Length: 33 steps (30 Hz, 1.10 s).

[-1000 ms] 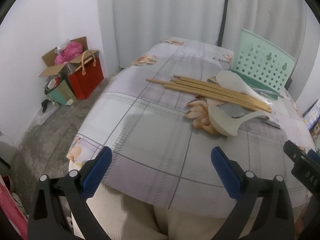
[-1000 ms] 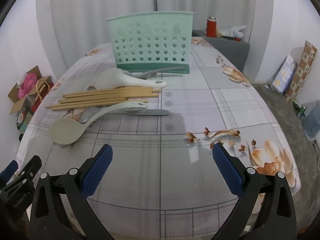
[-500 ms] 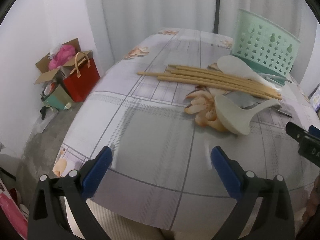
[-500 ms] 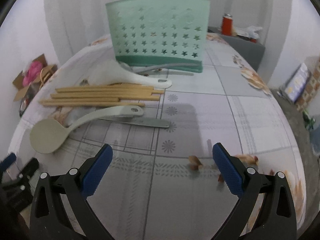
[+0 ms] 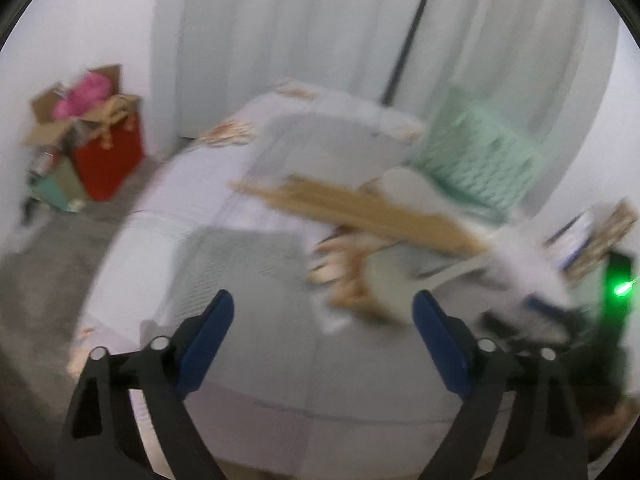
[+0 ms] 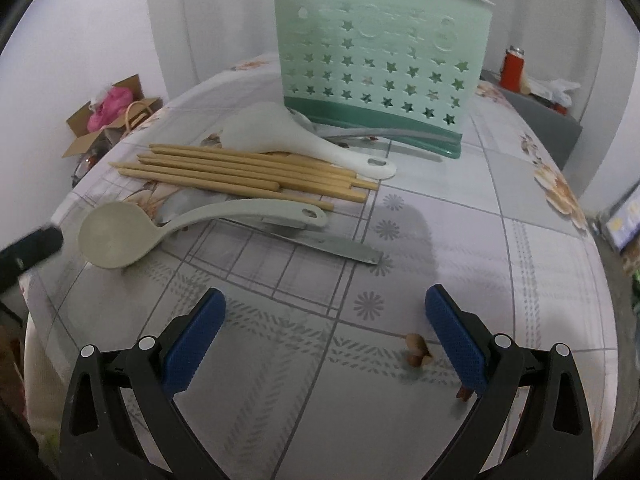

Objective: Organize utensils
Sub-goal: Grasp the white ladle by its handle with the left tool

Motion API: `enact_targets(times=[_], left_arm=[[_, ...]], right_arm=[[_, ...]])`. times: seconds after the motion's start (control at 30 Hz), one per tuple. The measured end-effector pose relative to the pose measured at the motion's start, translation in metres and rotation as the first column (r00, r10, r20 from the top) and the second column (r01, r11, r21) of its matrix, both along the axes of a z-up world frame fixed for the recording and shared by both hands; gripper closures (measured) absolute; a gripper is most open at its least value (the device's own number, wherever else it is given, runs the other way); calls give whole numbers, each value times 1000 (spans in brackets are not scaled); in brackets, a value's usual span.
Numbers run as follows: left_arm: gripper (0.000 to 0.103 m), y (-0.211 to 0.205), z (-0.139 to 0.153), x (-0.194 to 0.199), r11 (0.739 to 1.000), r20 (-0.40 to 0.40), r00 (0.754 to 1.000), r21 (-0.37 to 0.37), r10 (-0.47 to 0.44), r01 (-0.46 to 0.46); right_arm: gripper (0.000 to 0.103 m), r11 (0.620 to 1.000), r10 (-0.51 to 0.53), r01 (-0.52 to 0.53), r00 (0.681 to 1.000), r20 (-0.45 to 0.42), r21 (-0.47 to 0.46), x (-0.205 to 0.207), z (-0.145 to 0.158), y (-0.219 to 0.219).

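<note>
White curtains hang behind the table point(image 6: 460, 240), which wears a grey checked cloth with flower prints. On it the mint utensil holder point(image 6: 380, 64) stands upright at the far side, with its star holes toward you. Just before it lie the utensils, well apart from both tools: the white rice paddle point(image 6: 288, 136), the bundle of wooden chopsticks point(image 6: 240, 172) touching it, the beige ladle point(image 6: 120, 236), and a flat metal utensil point(image 6: 320, 242) partly under the ladle handle.

Your right gripper point(image 6: 324, 332) is wide apart and empty above bare cloth. Your left gripper point(image 5: 320, 320) is closing, also with nothing between its jaws (its view is blurred).

I judge the first pick is not yet begun. Approach the ladle handle across its length, grip near its middle, and lift before you turn toward the holder.
</note>
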<state>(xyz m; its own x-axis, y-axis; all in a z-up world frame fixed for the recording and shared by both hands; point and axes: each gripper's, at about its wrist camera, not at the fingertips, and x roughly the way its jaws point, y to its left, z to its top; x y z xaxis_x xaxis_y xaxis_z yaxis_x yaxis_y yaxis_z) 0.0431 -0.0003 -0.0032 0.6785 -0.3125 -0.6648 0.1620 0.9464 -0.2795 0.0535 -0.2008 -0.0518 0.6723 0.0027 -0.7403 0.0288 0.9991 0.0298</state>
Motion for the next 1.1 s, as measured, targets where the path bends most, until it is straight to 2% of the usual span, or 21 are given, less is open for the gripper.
enact_targets(times=[0.1, 0.17, 0.2, 0.27, 0.3, 0.47, 0.53, 0.63, 0.77, 0.8, 0.87, 0.97, 1.1], left_arm=[[34, -13, 0, 10, 996, -11, 998, -57, -62, 61], [50, -24, -5, 20, 995, -35, 996, -57, -81, 79], [53, -28, -9, 23, 995, -48, 995, -57, -87, 84], [63, -36, -18, 33, 995, -97, 992, -54, -83, 78], [71, -37, -23, 33, 995, -116, 990, -59, -81, 74], [92, -37, -27, 39, 997, -131, 990, -70, -50, 41], [94, -31, -28, 39, 995, -143, 989, -90, -45, 33], [95, -20, -26, 34, 995, -156, 987, -99, -38, 23], [96, 4, -23, 19, 997, -160, 987, -79, -24, 11], [96, 9, -23, 16, 997, -160, 987, -73, -18, 7], [96, 25, -22, 8, 997, -158, 987, -72, -1, -11], [96, 47, -20, 1, 996, -145, 989, -71, 35, -45], [97, 73, -21, -4, 992, -131, 987, -79, 92, -103]], right_arm=[[8, 1000, 3, -3, 1000, 6, 27, 0, 1, -4], [8, 999, 3, -4, 1000, 15, 54, -2, 3, -7], [8, 997, 4, -5, 1000, 21, 74, -2, 3, -9], [8, 995, 6, -9, 1000, 30, 102, -2, 4, -13], [8, 992, 8, -13, 999, 36, 122, -3, 4, -16], [8, 988, 30, -33, 999, 20, 153, -3, 10, -23], [8, 992, 47, -50, 998, 28, 120, -3, 17, -24], [8, 993, 97, -102, 992, 87, 60, -4, 35, -26], [9, 983, 182, -184, 972, 149, 1, 1, 57, -25], [10, 978, 205, -206, 967, 149, -9, 3, 59, -23], [20, 967, 255, -252, 957, 139, -35, 9, 60, -15], [29, 927, 373, -366, 923, 93, -83, 19, 57, 8], [41, 842, 530, -525, 848, 10, -120, 33, 45, 38]])
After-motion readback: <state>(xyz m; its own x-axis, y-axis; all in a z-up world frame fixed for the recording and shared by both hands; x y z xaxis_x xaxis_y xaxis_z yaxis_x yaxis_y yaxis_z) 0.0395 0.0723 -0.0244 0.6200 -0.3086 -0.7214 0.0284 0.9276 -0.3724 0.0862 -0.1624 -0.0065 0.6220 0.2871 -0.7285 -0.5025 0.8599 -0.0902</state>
